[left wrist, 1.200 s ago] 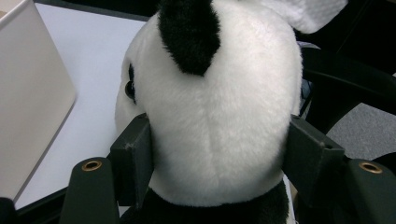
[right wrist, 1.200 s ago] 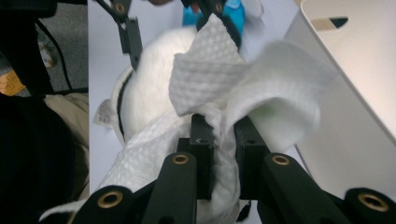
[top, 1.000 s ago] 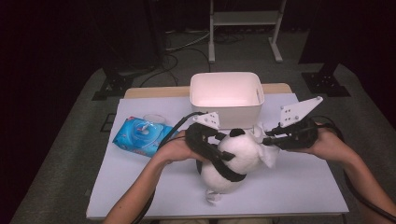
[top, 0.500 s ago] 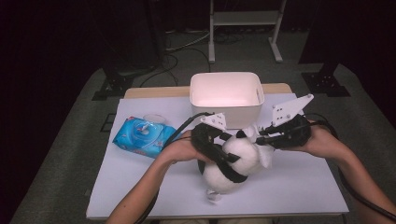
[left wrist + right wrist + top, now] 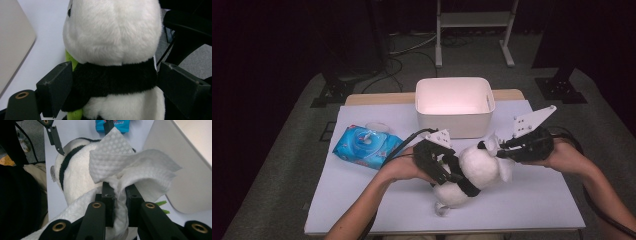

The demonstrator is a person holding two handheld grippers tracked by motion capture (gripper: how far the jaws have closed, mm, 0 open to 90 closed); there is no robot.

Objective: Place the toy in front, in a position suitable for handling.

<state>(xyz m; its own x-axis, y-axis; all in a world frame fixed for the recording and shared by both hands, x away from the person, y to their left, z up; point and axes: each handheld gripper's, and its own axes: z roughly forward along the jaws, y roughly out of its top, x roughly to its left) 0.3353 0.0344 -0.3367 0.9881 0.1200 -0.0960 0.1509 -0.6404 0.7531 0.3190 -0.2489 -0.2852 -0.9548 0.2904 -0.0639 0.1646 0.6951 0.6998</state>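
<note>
Table (image 5: 362,210): white top that carries everything; the person's forearms come in over its near edge.
Bin (image 5: 455,106): white tub at the middle of the far edge, open side up.
Panda toy (image 5: 472,172): white plush with a black band, lying near the middle of the near edge, just in front of the bin; a bit of green shows at its side in the left gripper view.
Wipes pack (image 5: 364,146): blue packet toward the left edge, well apart from the toy.
Left gripper (image 5: 113,82): its jaws straddle the panda toy's black band and have just been opening; the toy sits between them, the pads at the fur's edge without squeezing it.
Right gripper (image 5: 119,195): jaws pinched together on a white wipe (image 5: 130,167), held at the toy's head, on the side toward the table's right edge.
</note>
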